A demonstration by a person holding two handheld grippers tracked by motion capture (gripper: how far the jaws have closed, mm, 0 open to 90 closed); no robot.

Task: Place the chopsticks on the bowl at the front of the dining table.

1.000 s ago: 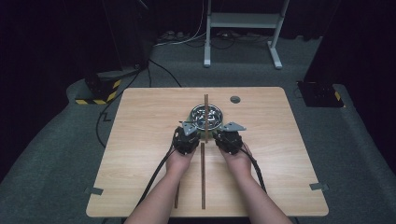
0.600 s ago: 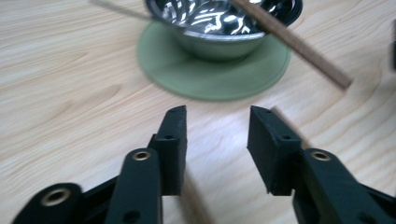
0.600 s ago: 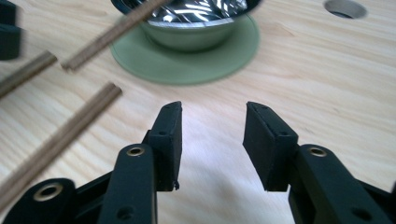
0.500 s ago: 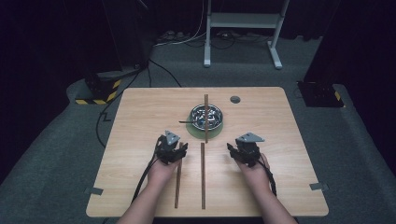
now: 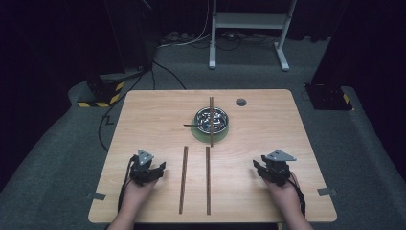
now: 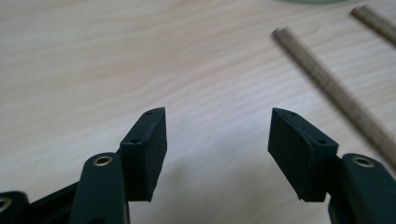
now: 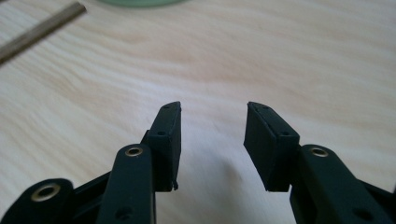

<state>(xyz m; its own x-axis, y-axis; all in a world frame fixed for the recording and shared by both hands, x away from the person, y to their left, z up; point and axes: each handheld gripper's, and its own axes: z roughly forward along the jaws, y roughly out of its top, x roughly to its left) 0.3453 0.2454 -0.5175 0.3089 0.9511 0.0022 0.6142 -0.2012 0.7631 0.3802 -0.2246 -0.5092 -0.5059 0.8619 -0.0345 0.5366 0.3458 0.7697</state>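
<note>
Two long wooden sticks lie side by side on the table, the left stick (image 5: 183, 179) and the right stick (image 5: 208, 179). A third stick (image 5: 211, 108) rests across a metal bowl (image 5: 218, 116) on a green coaster (image 5: 203, 137). My left gripper (image 5: 152, 167) sits left of the sticks, open, nothing between its jaws, which have just been opening. In the left gripper view it (image 6: 217, 126) sees a stick (image 6: 327, 84) to its right. My right gripper (image 5: 267, 167) is right of the sticks, open and empty, having just opened; the right gripper view (image 7: 212, 121) shows bare wood.
A dark utensil handle (image 5: 190, 125) sticks out of the bowl to the left. A small dark round spot (image 5: 241, 102) lies near the table's far edge. Cables (image 5: 158, 72) and a white stand (image 5: 249, 28) are on the floor beyond the table (image 5: 287, 120).
Both hands pulled back from the bowl toward the near edge and spread apart. Both grippers opened and the two sticks now lie free between them.
</note>
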